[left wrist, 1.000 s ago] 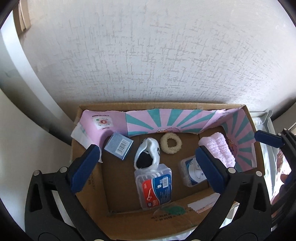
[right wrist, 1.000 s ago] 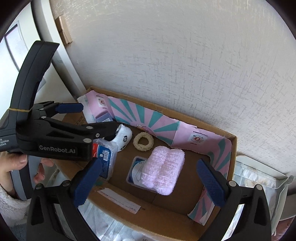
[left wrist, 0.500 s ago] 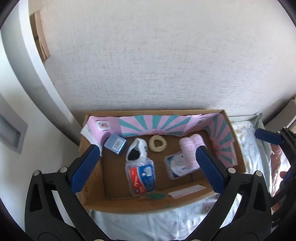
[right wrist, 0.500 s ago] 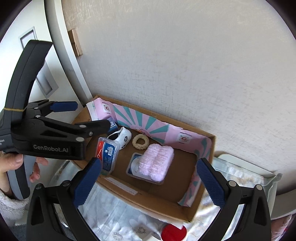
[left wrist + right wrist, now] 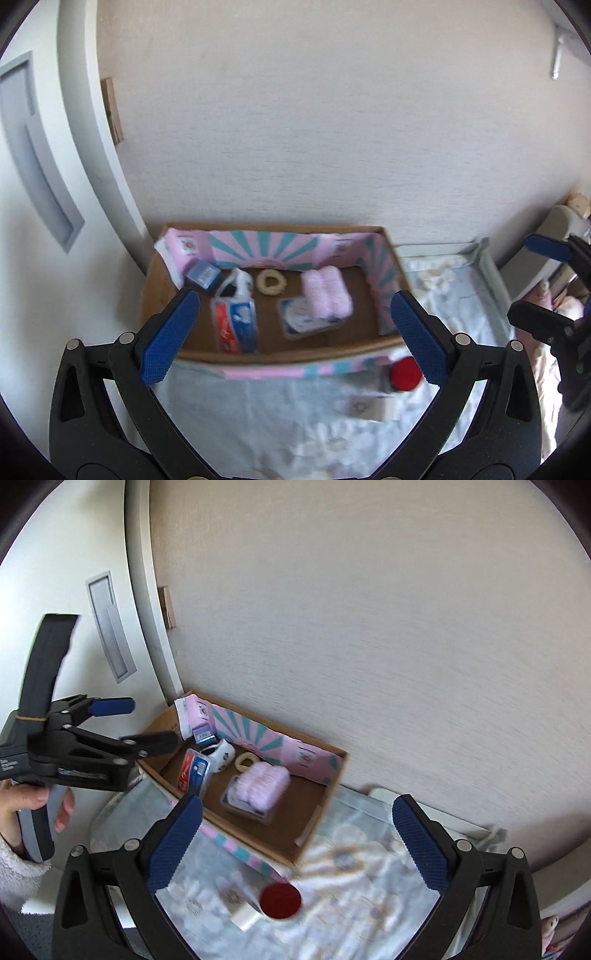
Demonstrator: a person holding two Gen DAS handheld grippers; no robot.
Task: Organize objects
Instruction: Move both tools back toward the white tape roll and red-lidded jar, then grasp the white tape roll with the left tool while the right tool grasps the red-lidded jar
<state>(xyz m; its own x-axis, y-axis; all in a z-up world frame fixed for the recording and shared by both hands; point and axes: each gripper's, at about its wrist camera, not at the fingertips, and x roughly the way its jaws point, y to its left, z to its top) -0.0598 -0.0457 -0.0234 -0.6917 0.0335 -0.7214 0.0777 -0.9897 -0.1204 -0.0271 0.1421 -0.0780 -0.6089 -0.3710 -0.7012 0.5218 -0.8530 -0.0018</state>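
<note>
- Both views are blurred, so print on the packages cannot be read and small details are soft.
- The left gripper (image 5: 291,332) is empty, its blue pads spread wide apart above the near edge of the box; in the right wrist view it (image 5: 140,723) shows at the left, held by a hand (image 5: 33,801) in a fuzzy white sleeve, partly cut off by the frame.
- The cardboard box (image 5: 162,295) sits against the wall on a pale flowered cloth (image 5: 280,417), lined along its back and right sides with pink and teal striped paper (image 5: 269,245).
- Inside, from the left: a small blue box (image 5: 204,275) in the back corner, a white and black item (image 5: 236,282) whose kind is hard to make out, and a clear case with a red and blue label (image 5: 234,325) in front of it.
- Next come a cream ring (image 5: 266,282) near the back wall, then a pink fluffy roll (image 5: 327,293) lying partly over a flat clear packet (image 5: 301,321), hiding its right part.
- The right part of the box floor is bare cardboard.
- In front of the box on the cloth lie a small white item (image 5: 242,917), too blurred to name, and a red round lid (image 5: 280,901) touching or just beside it.
- The right gripper (image 5: 295,843) is empty too, pads wide apart, hanging over the cloth with the red lid between them; in the left wrist view only its tip (image 5: 546,247) shows at the right edge.
</note>
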